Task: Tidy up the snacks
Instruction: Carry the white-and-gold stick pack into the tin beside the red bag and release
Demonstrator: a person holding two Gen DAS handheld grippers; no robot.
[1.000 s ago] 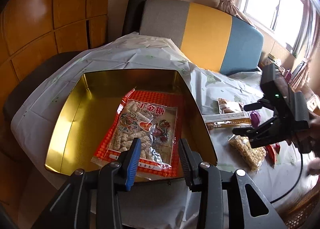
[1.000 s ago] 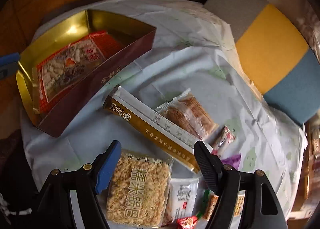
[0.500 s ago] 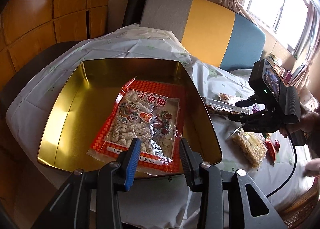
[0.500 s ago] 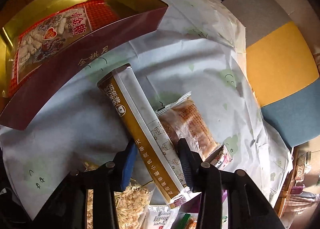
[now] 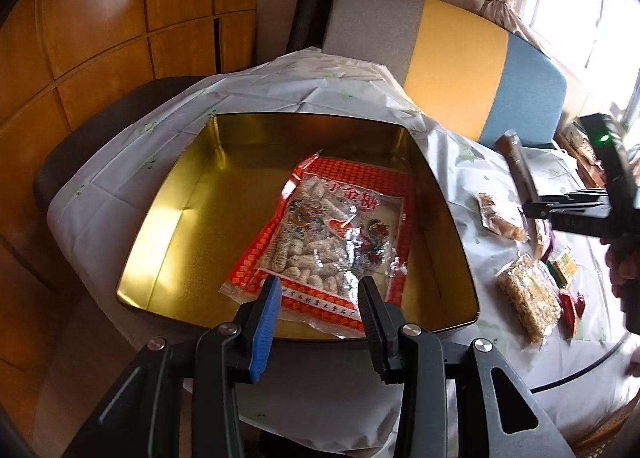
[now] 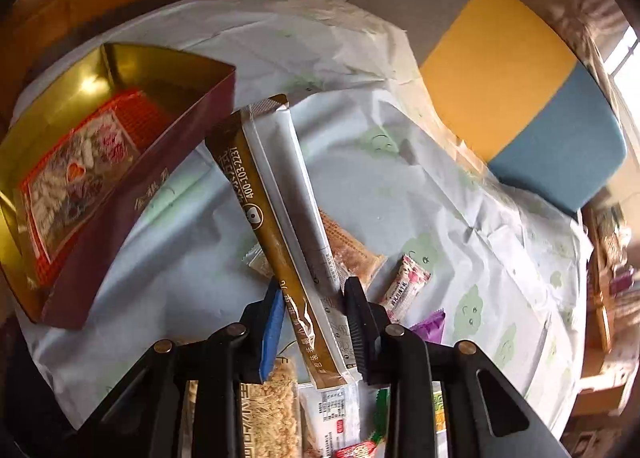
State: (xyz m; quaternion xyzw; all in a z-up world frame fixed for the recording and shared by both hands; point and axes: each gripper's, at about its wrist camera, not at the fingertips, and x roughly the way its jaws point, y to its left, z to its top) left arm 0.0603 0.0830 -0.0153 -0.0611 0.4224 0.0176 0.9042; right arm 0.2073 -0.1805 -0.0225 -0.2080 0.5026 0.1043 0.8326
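Note:
A gold-lined tin box with dark red outer walls sits on the covered table. A red snack bag lies flat inside it, also seen in the right wrist view. My left gripper is open and empty over the box's near rim. My right gripper is shut on a long brown-and-white snack pack and holds it lifted off the table, its far end pointing toward the box. That pack also shows in the left wrist view.
Loose snacks lie on the white tablecloth: a rice-crisp block, a brown wafer packet, a small pink sachet, a purple wrapper. A grey, yellow and blue chair back stands behind the table.
My right gripper closed on the long pack and lifted it off the table, tilting it toward the box. My left gripper stayed open near the box rim.

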